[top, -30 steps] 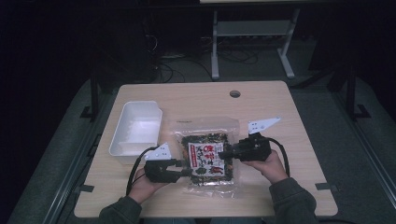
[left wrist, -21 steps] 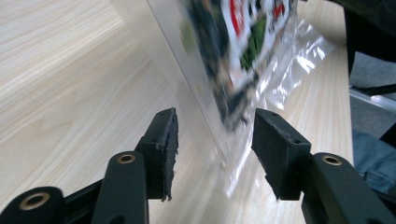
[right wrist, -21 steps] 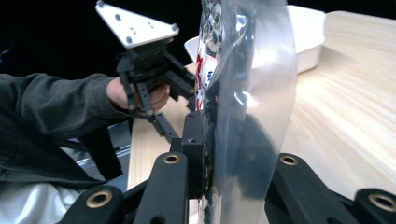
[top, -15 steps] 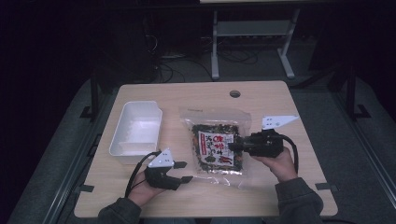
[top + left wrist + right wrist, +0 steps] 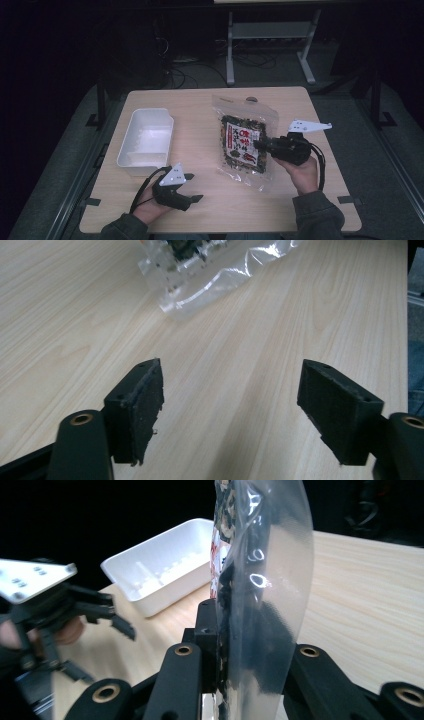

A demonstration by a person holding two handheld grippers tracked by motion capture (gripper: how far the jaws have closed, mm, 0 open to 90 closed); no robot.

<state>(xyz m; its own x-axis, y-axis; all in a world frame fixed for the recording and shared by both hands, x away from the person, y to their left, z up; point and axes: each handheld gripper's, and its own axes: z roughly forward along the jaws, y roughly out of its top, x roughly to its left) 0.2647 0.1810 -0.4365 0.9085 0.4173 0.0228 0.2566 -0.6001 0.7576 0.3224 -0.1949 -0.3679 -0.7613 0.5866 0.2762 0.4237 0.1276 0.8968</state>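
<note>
We have let go with our left gripper (image 5: 192,199), which now rests wide open on the worktop (image 5: 200,120) near the white tray (image 5: 146,140). Our right gripper (image 5: 260,145) alone clamps the snack bag (image 5: 244,145) by its edge and has carried it rightward and away from us, likely a one-handed move. Its red and white label carries East Asian characters we cannot read.

Snack bag (image 5: 210,265) cut off by top edge.
</note>
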